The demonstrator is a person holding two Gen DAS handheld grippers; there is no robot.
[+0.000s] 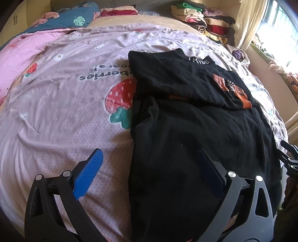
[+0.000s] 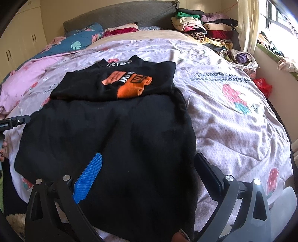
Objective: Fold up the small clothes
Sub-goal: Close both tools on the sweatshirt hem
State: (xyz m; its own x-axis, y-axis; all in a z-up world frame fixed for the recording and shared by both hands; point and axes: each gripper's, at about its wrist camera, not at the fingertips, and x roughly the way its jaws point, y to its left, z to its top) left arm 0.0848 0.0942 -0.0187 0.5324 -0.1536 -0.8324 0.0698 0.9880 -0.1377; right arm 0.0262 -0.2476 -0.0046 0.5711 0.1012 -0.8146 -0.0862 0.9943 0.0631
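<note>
Already we have the black shirt (image 2: 111,134) lying flat on the bed (image 2: 232,130), its far part doubled toward us, print up. Both grippers, left (image 1: 149,175) and right (image 2: 149,176), hover at its near hem, fingers apart and empty, probably positioned for another fold.

Sunlit window (image 2: 279,20) at right, grey headboard (image 2: 119,17), cream wardrobe (image 2: 20,37) beside the bed (image 2: 232,115)

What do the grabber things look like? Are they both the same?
Yes, twins. Each hand-held gripper, left and right, has black triangular frames with silver round bolts. One finger wears a bright blue bumpy pad; the other pad looks dark.
</note>
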